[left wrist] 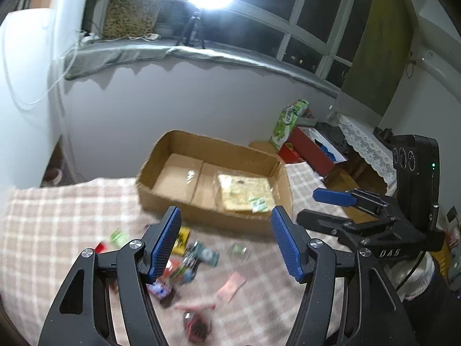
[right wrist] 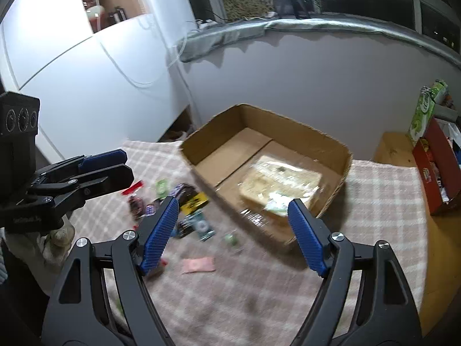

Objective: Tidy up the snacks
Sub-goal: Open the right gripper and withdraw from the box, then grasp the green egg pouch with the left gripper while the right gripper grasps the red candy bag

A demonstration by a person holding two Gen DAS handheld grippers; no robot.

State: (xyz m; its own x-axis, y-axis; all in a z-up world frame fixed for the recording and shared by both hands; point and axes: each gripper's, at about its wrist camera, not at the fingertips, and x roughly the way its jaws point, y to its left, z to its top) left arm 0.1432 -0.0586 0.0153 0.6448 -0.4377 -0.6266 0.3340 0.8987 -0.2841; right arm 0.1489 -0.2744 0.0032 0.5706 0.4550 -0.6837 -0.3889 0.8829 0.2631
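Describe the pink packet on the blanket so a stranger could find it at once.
Start at the open cardboard box on the checked blanket. In front of it lies a scatter of small snacks; the pink packet lies flat at the near edge, apart from the pile. It is the only plain pale pink one.

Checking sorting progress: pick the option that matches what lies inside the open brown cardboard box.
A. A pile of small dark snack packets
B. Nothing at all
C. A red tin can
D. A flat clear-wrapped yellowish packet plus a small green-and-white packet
D: in the open brown cardboard box a flat clear-wrapped yellowish packet lies on the floor with a small green-and-white packet at its near edge; the small mixed snack packets remain outside on the checked cloth.
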